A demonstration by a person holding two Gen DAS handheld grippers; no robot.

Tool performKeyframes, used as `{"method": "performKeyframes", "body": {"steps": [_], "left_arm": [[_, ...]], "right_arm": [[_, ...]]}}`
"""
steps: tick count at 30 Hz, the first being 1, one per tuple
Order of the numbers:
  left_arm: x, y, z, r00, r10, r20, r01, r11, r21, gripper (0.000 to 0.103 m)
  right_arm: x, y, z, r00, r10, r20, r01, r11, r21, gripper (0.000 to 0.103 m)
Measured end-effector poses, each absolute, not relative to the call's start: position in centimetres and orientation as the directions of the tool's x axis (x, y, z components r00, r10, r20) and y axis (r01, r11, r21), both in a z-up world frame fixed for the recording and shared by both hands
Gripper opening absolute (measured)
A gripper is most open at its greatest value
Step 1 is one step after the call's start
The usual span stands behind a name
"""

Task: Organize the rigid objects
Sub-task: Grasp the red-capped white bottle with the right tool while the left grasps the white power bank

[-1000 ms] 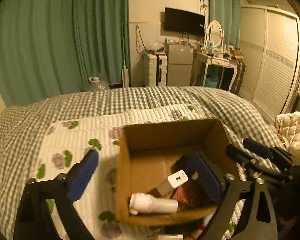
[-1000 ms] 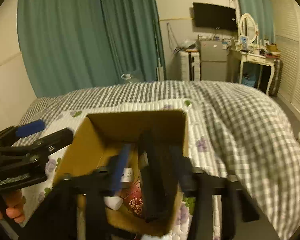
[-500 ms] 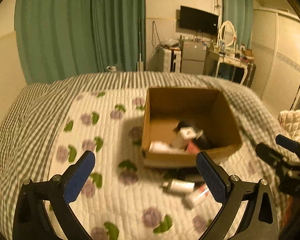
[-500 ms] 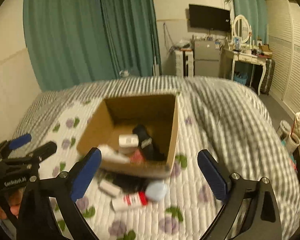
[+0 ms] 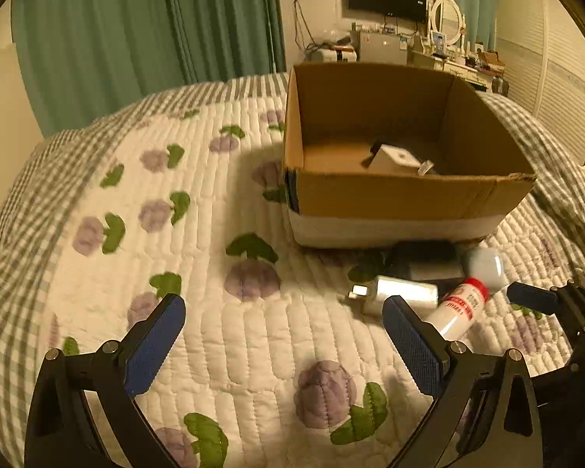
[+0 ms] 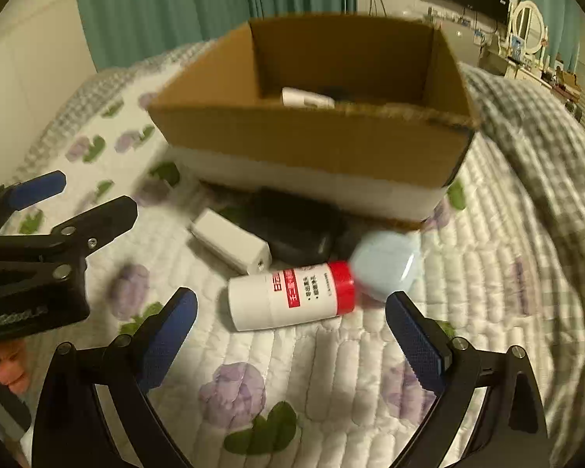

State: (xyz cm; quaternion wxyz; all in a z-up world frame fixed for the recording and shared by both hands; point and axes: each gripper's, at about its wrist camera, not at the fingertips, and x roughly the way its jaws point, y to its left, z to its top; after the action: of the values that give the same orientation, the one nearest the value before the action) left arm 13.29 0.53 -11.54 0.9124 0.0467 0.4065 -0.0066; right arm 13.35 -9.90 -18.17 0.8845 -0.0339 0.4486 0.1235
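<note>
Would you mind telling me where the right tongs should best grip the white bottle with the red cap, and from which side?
Grip the white bottle across its white mid-body, coming down from above with the open right tongs. It lies on its side on the quilt, cap toward the pale blue case, so the round body offers two free opposite sides.

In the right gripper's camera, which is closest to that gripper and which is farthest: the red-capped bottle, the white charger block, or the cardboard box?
From the right gripper:
1. Red-capped bottle, lying on its side just ahead of the open fingers.
2. White charger block, a bit farther, ahead and left.
3. Cardboard box, farthest, standing behind everything on the quilt.
</note>
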Motion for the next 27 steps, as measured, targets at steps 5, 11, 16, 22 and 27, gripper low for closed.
{"method": "performKeyframes", "body": {"steps": [5,11,16,22,27], "left_arm": [[13.8,1.9,-12.8,0.639,0.07,-0.766,0.004,0.996,0.094,0.103],[14.0,3.7,-13.4,0.609,0.048,-0.791,-0.052,0.998,0.02,0.103],[13.9,2.8,-13.6,0.608,0.063,-0.791,-0.038,0.998,0.05,0.103],[13.8,-0.4,-13.6,0.603,0.008,-0.798,0.038,0.998,0.04,0.103],[14.1,-4.6,-14.1,0.594,-0.031,-0.804,0.151,0.986,0.074,0.103]], "right_arm": [[15.1,-9.6,-20.0,0.545,0.169,-0.821,-0.23,0.972,0.047,0.098],[16.3,-8.9,-21.2,0.542,0.17,-0.823,-0.218,0.974,0.058,0.081],[15.5,-10.1,-20.2,0.584,0.184,-0.791,-0.197,0.977,0.082,0.08],[14.6,-13.3,-15.6,0.689,0.099,-0.718,-0.123,0.992,0.019,0.08],[15.0,-16.2,-14.7,0.704,0.095,-0.704,-0.044,0.995,0.09,0.08]]}}
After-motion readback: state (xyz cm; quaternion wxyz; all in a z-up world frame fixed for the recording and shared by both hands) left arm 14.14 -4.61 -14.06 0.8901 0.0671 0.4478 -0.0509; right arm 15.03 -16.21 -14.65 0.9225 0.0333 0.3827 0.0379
